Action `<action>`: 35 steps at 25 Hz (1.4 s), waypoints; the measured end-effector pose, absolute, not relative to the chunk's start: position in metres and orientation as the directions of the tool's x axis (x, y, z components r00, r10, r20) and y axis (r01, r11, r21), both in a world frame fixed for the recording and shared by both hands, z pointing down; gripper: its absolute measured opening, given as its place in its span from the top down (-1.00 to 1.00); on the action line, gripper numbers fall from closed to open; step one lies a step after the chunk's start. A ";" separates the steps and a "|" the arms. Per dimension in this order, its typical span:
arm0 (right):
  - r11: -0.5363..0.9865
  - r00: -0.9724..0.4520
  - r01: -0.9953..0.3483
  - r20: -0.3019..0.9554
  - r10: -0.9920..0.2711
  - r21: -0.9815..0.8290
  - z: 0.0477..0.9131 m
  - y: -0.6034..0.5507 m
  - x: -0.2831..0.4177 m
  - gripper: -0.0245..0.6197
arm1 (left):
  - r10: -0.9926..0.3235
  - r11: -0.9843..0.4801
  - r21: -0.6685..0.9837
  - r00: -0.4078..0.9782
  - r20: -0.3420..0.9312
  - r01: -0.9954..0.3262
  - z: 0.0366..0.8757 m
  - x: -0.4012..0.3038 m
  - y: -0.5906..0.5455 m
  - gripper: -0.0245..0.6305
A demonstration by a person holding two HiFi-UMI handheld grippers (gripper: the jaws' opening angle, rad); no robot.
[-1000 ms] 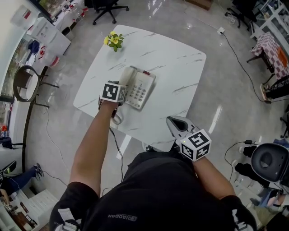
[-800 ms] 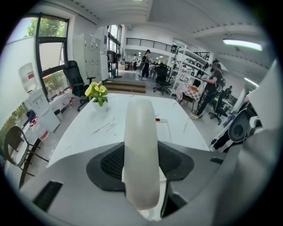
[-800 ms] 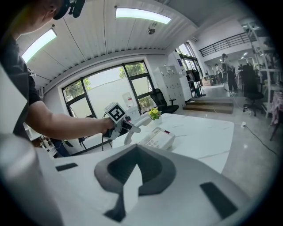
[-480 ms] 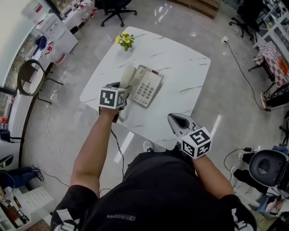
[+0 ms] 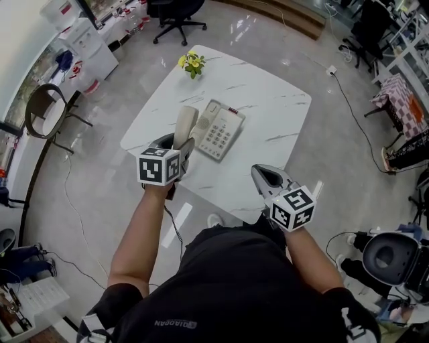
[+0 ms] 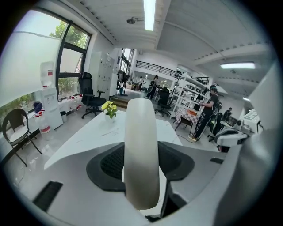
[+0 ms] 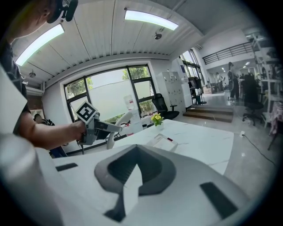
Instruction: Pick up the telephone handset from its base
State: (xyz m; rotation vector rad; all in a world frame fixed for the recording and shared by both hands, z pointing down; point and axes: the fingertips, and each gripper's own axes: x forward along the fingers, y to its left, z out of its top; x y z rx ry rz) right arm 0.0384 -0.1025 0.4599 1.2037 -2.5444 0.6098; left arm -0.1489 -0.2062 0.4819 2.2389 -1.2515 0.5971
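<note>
Holds cream curved plastic handset (image 5: 184,122) clamped in left tongs (image 5: 179,143), clear and left of beige keypad telephone base (image 5: 221,130) on white marble bench (image 5: 271,100); right tongs (image 5: 262,175) pressed together, empty, below-right of base.

Bright, even light from ceiling strips (image 6: 149,13) and windows (image 7: 110,95); floor (image 5: 242,25) glare, fisheye-warped edges.

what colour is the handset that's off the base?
Cream-white. The plastic telephone handset shows best in the left gripper view.
</note>
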 end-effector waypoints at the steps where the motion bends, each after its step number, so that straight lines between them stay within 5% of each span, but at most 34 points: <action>1: 0.566 -0.620 -0.783 0.399 -0.676 -0.259 0.458 -0.103 0.039 0.92 | -0.650 -0.450 0.221 0.487 0.583 -0.865 0.479 -0.149 -0.201 0.27; 35: 0.584 -0.606 -0.791 0.371 -0.703 -0.185 0.447 -0.110 0.032 0.92 | -0.704 -0.412 0.314 0.518 0.486 -0.855 0.455 -0.153 -0.100 0.27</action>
